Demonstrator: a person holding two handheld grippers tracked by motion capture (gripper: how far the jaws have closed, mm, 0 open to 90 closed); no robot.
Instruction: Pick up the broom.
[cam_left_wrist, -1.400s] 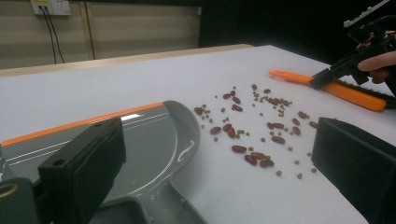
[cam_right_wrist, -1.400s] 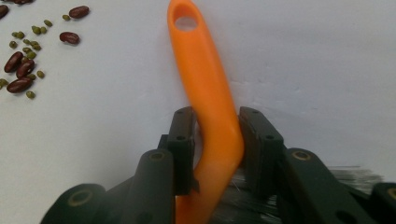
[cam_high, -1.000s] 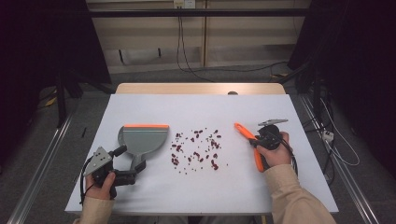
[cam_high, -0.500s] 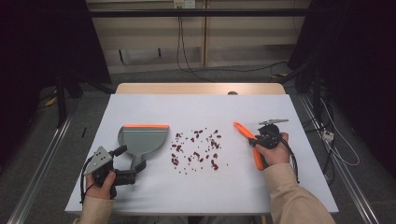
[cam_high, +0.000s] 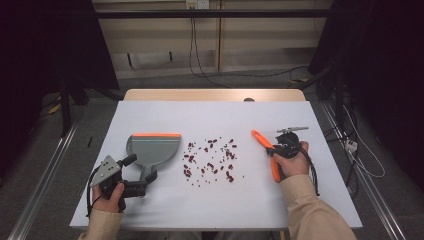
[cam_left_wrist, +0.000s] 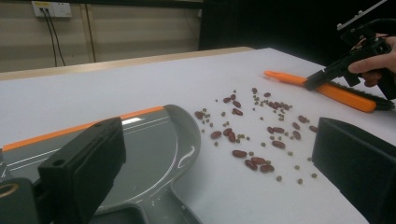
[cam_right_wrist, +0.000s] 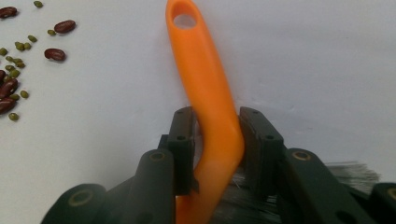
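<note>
Right tongs (cam_right_wrist: 210, 140) clamped on orange brush (cam_right_wrist: 205, 88) lying on tabletop (cam_high: 210, 117), left tongs (cam_high: 142, 180) apart around dustpan (cam_high: 152, 150) handle, beans (cam_high: 210, 160) scattered between

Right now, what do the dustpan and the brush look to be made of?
The dustpan: likely moulded grey plastic, smooth and semi-glossy, since it shows light glints; its orange front lip may be rubber or plastic. The brush: smooth orange plastic handle with a moulded hanging hole, and dark, fine bristles, probably synthetic.
</note>
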